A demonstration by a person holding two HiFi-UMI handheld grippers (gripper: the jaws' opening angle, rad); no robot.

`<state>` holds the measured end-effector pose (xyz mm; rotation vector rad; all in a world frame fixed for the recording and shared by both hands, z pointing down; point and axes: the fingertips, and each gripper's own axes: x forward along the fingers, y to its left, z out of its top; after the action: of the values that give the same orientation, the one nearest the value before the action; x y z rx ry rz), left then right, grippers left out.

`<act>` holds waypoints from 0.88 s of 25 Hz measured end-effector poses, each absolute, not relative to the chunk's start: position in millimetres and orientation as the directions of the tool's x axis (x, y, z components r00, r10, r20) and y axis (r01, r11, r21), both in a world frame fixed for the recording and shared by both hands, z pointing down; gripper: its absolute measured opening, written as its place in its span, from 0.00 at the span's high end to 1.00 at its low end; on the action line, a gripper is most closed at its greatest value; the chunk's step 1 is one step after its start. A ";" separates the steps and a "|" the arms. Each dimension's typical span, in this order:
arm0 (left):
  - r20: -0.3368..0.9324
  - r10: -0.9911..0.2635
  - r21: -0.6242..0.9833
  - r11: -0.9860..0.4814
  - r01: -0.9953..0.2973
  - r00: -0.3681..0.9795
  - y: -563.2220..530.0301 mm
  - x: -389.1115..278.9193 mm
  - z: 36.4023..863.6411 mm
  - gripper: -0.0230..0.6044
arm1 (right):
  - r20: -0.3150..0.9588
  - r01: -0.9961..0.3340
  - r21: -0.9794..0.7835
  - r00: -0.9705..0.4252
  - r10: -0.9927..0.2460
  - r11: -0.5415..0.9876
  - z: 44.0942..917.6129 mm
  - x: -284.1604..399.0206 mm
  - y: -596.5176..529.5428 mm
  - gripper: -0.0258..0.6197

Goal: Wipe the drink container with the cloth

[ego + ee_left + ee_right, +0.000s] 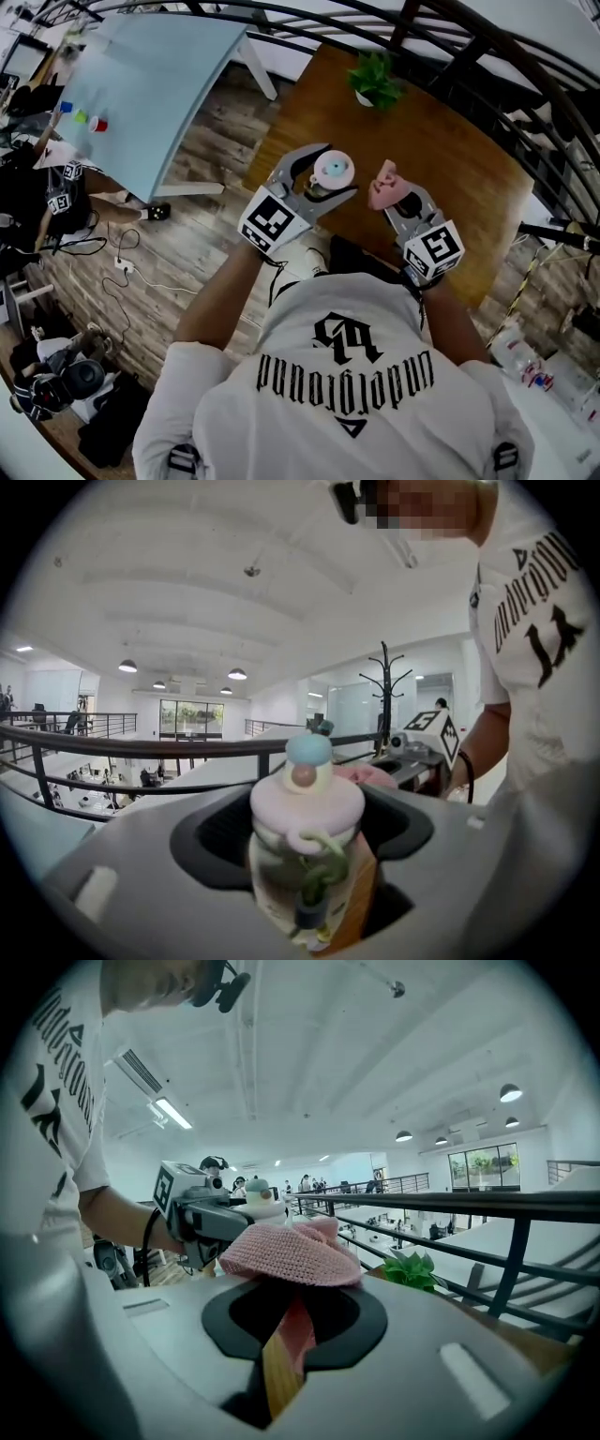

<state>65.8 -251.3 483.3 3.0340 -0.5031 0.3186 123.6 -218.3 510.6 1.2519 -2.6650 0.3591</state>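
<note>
While left tool (330, 171) pinches clear pink-lidded drink bottle (305, 803) mid-body (likely light, stiff, slick), right tool (398, 195) clamps soft pink knitted cloth (291, 1252).

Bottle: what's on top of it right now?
A pink lid with a blue knob tops the bottle. The cloth isn't on it; the right gripper holds it beside it. The left gripper hides the bottle's base.

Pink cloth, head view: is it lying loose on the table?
No, the pink cloth is clamped in the right tool, held up beside the drink container.
</note>
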 end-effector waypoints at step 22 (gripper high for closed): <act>0.516 -0.236 0.093 -0.940 -0.328 0.824 -267.4 96.0 685.2 0.35 | 0.437 -0.791 -0.187 -0.599 -0.671 0.583 626.5 161.9 -255.7 0.89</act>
<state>96.0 -267.4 685.2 2.8289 -0.4412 0.7657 161.9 -255.7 626.5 1.1920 -2.4967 0.5261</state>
